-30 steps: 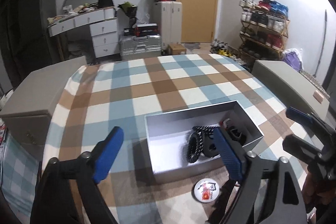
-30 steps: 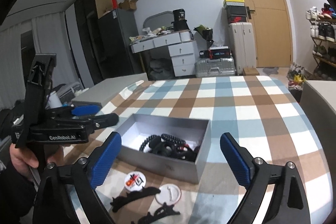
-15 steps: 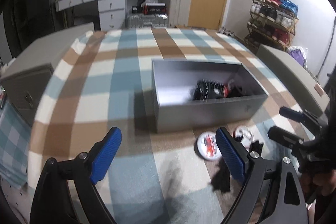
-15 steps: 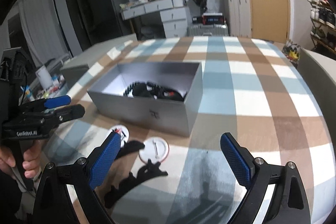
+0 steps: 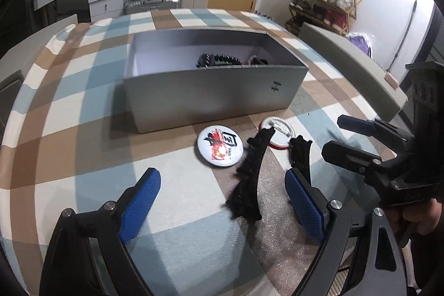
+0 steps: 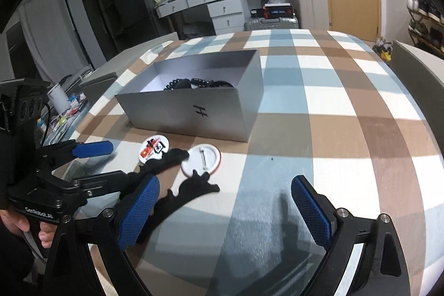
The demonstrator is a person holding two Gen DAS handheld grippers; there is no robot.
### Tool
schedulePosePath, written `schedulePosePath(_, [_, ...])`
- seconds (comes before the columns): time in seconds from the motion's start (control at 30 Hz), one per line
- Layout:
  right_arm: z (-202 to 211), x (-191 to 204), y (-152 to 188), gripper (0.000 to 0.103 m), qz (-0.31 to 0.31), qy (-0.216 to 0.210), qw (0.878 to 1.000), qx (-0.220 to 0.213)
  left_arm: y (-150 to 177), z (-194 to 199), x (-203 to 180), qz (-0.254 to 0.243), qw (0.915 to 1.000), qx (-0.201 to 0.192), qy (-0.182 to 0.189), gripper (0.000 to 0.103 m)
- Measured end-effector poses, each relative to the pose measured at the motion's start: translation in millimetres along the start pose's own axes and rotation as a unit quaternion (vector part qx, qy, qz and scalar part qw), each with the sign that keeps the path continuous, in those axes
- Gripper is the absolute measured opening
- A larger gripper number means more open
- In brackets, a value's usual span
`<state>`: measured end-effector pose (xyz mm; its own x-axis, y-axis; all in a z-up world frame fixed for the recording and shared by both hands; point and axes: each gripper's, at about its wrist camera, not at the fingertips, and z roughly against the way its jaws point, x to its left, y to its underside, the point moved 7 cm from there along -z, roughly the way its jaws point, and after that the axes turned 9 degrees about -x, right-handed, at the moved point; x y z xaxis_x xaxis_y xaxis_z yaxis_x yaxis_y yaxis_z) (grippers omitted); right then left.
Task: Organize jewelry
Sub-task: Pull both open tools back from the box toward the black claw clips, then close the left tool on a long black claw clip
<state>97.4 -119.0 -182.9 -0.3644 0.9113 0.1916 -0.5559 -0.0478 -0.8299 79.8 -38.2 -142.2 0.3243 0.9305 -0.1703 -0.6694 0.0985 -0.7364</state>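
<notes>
Both claws hang over the checked worktop (image 5: 83, 107), near side of the grey box (image 5: 211, 99). Left claw (image 5: 222, 201) is spread wide, nothing between its blue pads (image 5: 140, 205), tilted down at the cloth. Right claw (image 6: 226, 208) is just as wide apart and empty, jaws released over a blue-and-white patch of cloth.

The box stands open in the middle of the worktop, an H mark on its near wall. Inside, toward the right end in the left view, lies a black heap: coiled hair ties (image 5: 217, 60) and more dark pieces I can't make out.

In front of the box, four things lie loose on the cloth. A printed badge (image 5: 220, 146) face up, red and black on white. Just to its right a second badge (image 5: 279, 131) lies face down, pin showing, red rim. A long black clip (image 5: 248, 179) runs from that badge toward the near edge, its far tip overlapping the rim. A second black clip (image 5: 301, 154) lies right of it, partly behind the left claw's right pad.

In the right view the second clip (image 6: 191, 193) sits just beside the right claw's left pad
</notes>
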Motion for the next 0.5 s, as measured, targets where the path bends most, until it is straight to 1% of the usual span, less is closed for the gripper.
schedulePosePath(0.1, [1.3, -0.9, 1.8, 0.096, -0.002, 0.001, 1.000, 0.000, 4.7, -7.5, -0.6, -0.002, 0.9999, 0.016, -0.004, 0.088])
schedulePosePath(0.17, [2.5, -1.5, 2.1, 0.096, -0.003, 0.001, 1.000, -0.002, 5.2, -8.9, -1.5, -0.001, 0.9998, 0.018, -0.002, 0.087])
schedulePosePath(0.2, [2.5, -1.9, 2.1, 0.096, -0.004, 0.001, 1.000, -0.002, 5.0, -9.0, -2.0, -0.003, 0.9998, 0.019, -0.003, 0.084])
schedulePosePath(0.23, [2.8, -2.6, 2.3, 0.096, -0.006, 0.001, 1.000, -0.002, 4.8, -8.8, -3.6, -0.006, 0.9998, 0.021, 0.000, 0.077])
schedulePosePath(0.3, [2.7, -4.0, 2.7, 0.096, -0.009, 0.001, 1.000, -0.003, 3.9, -9.1, -6.6, -0.011, 0.9997, 0.022, 0.003, 0.069])
schedulePosePath(0.37, [2.7, -5.4, 3.5, 0.096, -0.014, -0.001, 1.000, -0.003, 4.0, -10.5, -10.1, -0.017, 0.9995, 0.024, 0.006, 0.066])
schedulePosePath(0.43, [2.3, -6.0, 4.1, 0.096, -0.019, -0.003, 1.000, -0.002, 3.9, -11.6, -11.4, -0.024, 0.9994, 0.024, 0.002, 0.055])
schedulePosePath(0.47, [2.5, -6.2, 4.4, 0.096, -0.020, -0.003, 1.000, -0.003, 3.7, -11.6, -11.8, -0.027, 0.9993, 0.025, 0.000, 0.051])
schedulePosePath(0.5, [2.3, -6.3, 4.4, 0.096, -0.020, -0.003, 1.000, -0.003, 3.5, -11.7, -11.6, -0.029, 0.9993, 0.025, -0.003, 0.043])
